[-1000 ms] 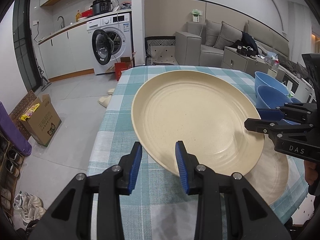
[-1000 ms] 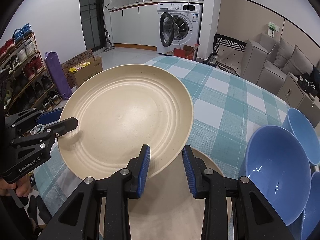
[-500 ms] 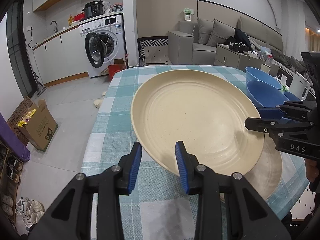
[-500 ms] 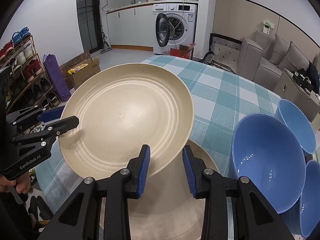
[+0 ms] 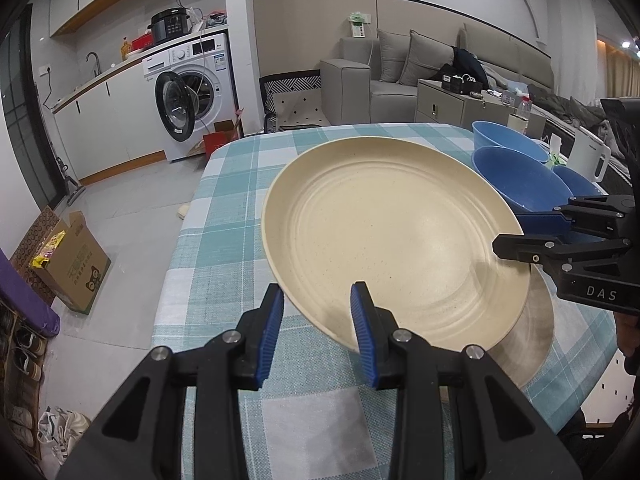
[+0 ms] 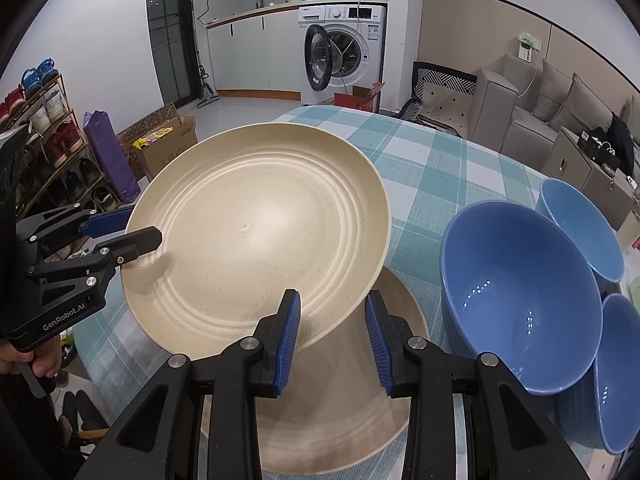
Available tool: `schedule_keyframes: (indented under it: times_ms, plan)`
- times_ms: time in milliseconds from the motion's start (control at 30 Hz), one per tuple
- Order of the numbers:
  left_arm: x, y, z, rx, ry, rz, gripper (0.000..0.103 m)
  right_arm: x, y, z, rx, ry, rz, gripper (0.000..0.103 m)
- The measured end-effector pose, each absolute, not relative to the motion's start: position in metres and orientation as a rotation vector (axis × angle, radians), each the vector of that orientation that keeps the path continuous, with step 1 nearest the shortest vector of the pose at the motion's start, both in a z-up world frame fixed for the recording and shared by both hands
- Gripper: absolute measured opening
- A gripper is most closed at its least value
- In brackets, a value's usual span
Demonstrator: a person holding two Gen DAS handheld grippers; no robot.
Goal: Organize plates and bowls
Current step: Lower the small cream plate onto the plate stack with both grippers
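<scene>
A large cream plate hangs tilted a little above the checked tablecloth, gripped at two places on its rim. My left gripper is shut on the near-left rim, one finger over the plate and one under it. My right gripper is shut on the opposite rim in the same way. A second cream plate lies flat on the table, partly beneath the held one. Blue bowls stand just right of both plates.
Two more blue bowls crowd the table's right side, with a white jug behind them. The table's left edge drops to a floor with a cardboard box and a shoe rack. A hand holds the left gripper.
Both grippers have carried the cream plate sideways towards the blue bowls, so it covers more of the plate lying on the table. Neither grip has altered.
</scene>
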State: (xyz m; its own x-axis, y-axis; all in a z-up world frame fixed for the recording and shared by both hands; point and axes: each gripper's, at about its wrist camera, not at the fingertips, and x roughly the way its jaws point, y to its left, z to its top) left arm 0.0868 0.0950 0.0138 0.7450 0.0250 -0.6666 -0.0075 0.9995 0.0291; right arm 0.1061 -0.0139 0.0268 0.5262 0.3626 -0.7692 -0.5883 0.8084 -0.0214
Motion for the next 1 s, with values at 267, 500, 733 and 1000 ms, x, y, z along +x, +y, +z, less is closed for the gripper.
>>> schedule_keyframes:
  times_ms: [267, 500, 733, 1000]
  plan:
    - [0.085, 0.084, 0.013, 0.052, 0.737, -0.005, 0.033, 0.097, -0.028, 0.025, -0.285, 0.850, 0.571, 0.034]
    - [0.082, 0.078, 0.013, 0.077, 0.747, -0.019, 0.033, 0.089, -0.035, 0.023, -0.281, 0.855, 0.563, 0.034]
    - [0.082, 0.071, 0.011, 0.096, 0.761, -0.037, 0.033, 0.083, -0.043, 0.019, -0.264, 0.865, 0.559, 0.034]
    - [0.083, 0.065, 0.008, 0.117, 0.780, -0.057, 0.033, 0.075, -0.050, 0.018, -0.257, 0.864, 0.548, 0.034]
